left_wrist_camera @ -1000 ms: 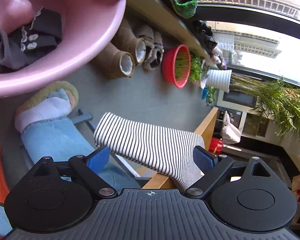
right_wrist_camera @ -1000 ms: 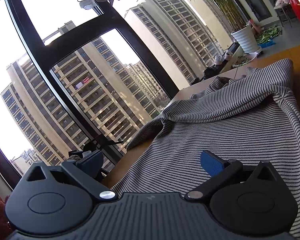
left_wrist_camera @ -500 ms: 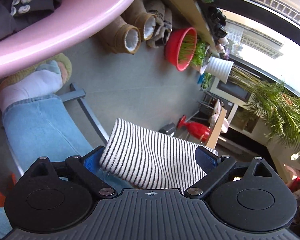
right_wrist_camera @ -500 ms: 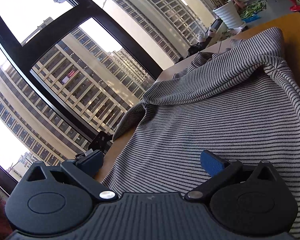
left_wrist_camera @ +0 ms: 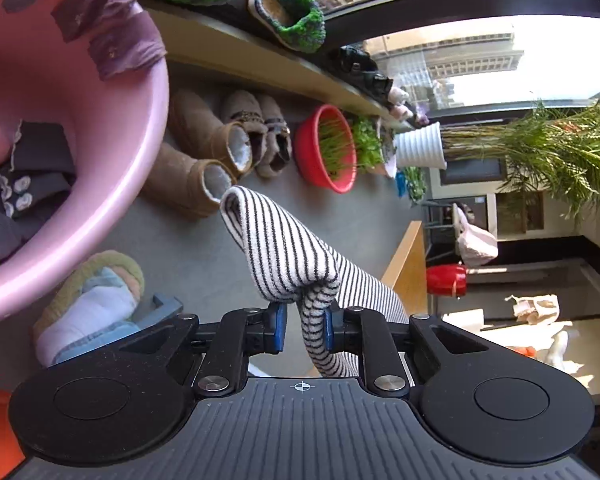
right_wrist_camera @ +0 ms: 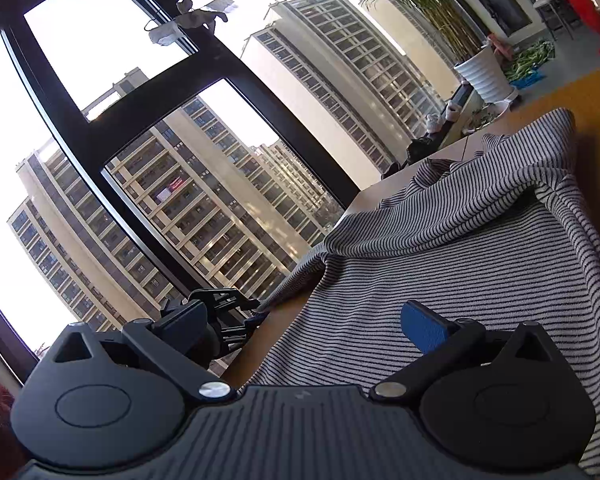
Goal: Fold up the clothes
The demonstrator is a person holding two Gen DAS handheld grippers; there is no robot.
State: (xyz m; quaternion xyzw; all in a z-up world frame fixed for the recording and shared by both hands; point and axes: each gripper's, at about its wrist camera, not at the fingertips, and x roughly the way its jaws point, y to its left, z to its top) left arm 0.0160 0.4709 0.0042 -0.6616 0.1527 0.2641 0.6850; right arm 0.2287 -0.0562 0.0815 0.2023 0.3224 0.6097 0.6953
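Note:
A black-and-white striped garment lies on a wooden table [right_wrist_camera: 548,96]; its body [right_wrist_camera: 480,248] fills the right wrist view. My left gripper [left_wrist_camera: 303,330] is shut on the striped sleeve [left_wrist_camera: 284,248], whose cuff end sticks out past the table edge [left_wrist_camera: 406,268]. My right gripper [right_wrist_camera: 312,320] is open over the garment's near hem, its blue right pad [right_wrist_camera: 422,326] above the cloth and its left finger beyond the table's edge. The left gripper [right_wrist_camera: 216,312] also shows in the right wrist view at the table's left edge.
A pink basin [left_wrist_camera: 112,184] holding dark clothes is at the upper left in the left wrist view. Brown boots [left_wrist_camera: 204,160], a red pot [left_wrist_camera: 328,148] and a white pot [left_wrist_camera: 420,146] stand on the grey floor. A jeans-clad leg [left_wrist_camera: 92,320] is nearby. A large window [right_wrist_camera: 148,128] lies beyond the table.
My left gripper has closed from open onto the striped sleeve, bunching it between the pads, and has swung its view. My right gripper stays open over the hem, shifted slightly.

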